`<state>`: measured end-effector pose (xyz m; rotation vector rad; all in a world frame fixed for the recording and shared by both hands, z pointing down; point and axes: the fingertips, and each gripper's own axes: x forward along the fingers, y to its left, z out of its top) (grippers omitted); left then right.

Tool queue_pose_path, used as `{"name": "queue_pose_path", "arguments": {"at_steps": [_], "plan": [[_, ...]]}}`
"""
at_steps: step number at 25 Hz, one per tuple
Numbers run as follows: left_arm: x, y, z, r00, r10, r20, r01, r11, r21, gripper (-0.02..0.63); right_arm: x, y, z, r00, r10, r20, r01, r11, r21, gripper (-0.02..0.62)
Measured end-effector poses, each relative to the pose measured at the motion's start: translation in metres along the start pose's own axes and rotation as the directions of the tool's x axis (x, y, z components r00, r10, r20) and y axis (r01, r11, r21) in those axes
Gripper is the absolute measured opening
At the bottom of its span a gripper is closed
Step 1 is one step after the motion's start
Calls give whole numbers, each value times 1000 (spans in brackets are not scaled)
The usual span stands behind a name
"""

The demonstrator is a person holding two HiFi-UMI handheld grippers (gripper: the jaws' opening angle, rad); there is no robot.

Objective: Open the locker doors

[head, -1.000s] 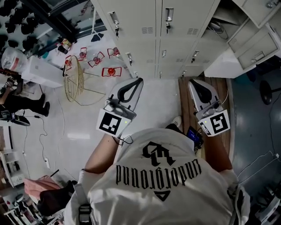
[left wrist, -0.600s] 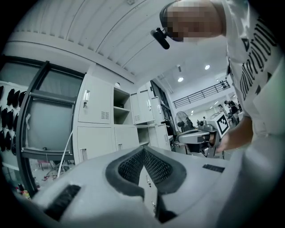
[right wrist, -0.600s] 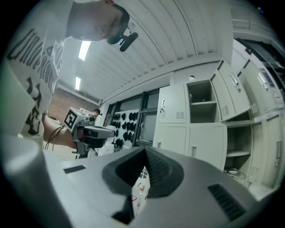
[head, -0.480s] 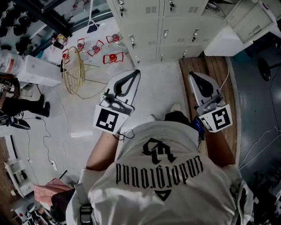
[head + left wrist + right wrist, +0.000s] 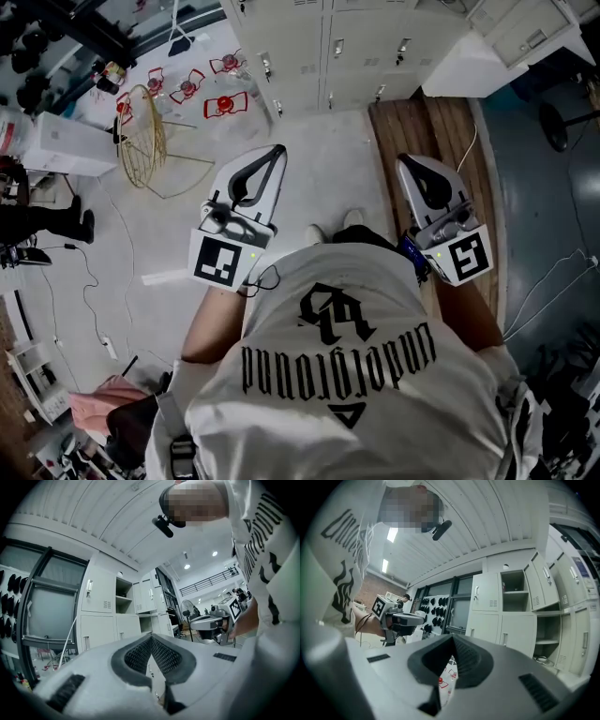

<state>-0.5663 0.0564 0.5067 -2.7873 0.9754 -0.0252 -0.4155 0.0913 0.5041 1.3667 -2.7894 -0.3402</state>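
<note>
Locker doors [image 5: 298, 42] of pale painted sheet metal line the far edge of the scene, well beyond both grippers. Each is a flat, tall rectangle with its long axis upright and its face turned toward us, with a small slotted vent and a narrow recessed handle. From the right gripper view we see two closed doors on the left and an open compartment [image 5: 513, 591] to their right, boxy and shelved, with its door swung aside. Our left gripper [image 5: 274, 152] and right gripper [image 5: 406, 162] both point level at the lockers, side by side and apart from each other. Each is a smooth, matte grey wedge with a leaf-shaped hollow behind the tips. The left gripper's finely ribbed dark pads [image 5: 140, 656] meet at the tip with nothing between them, and the right gripper's jaws are likewise pressed together and empty. Under the right gripper runs a brown, grained wooden plank strip [image 5: 441, 131]. On the pale floor to the far left stands a thin gold wire frame [image 5: 141, 155], near some small red pieces [image 5: 230, 103].
</note>
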Motion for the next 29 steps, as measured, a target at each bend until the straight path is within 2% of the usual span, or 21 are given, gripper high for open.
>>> {"name": "queue_pose_path", "arguments": {"at_steps": [2, 7, 12, 16, 29], "plan": [[-4, -2, 1, 1000, 0, 1, 0, 1000, 16, 7, -4, 2, -2, 1000, 3, -13, -3, 1000, 0, 5], [-8, -7, -3, 1000, 28, -12, -28, 1000, -3, 7, -6, 9, -5, 999, 14, -43, -15, 1000, -20, 5], [-12, -4, 3, 999, 37, -3, -37, 999, -6, 7, -4, 12, -1, 999, 21, -38, -21, 1000, -1, 5], [-15, -7, 6, 999, 33, 5, -33, 999, -10, 6, -7, 10, 6, 1000, 8, 13, -8, 1000, -22, 5], [-12, -8, 8, 1000, 19, 8, -19, 1000, -13, 6, -11, 1, -2, 1000, -26, -5, 26, 999, 21, 5]]}}
